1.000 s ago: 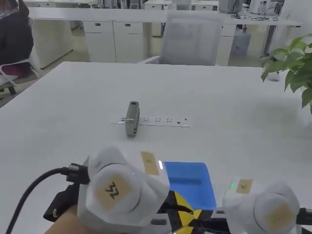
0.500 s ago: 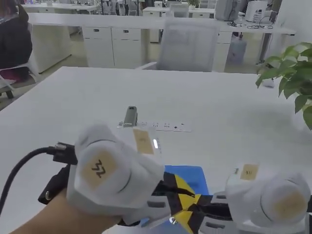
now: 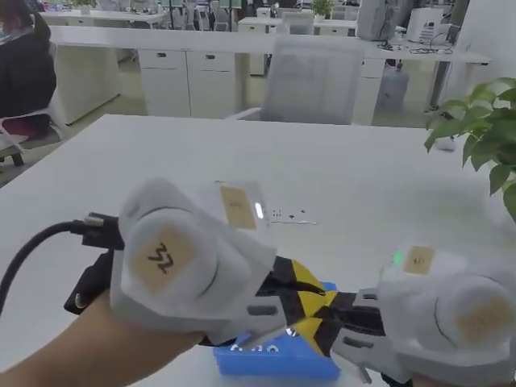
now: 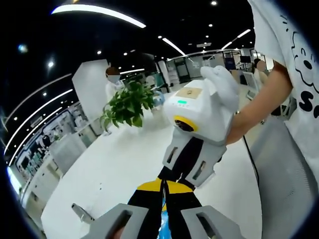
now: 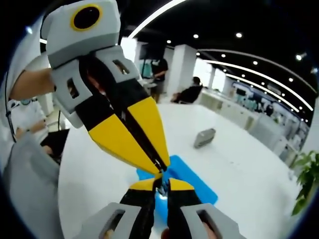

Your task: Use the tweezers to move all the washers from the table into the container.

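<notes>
Poised tip to tip over flat blue rectangular container (image 3: 278,360) on white tabletop (image 3: 379,185) — yellow-tipped left claw (image 5: 159,170) pressed together, right claw (image 5: 162,189) likewise.

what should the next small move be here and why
Probably ease both grippers down toward the blue rectangular container before releasing anything. The left gripper and right gripper meet tip to tip above it, both shut, with a small shiny glint between them, too small to identify.
</notes>
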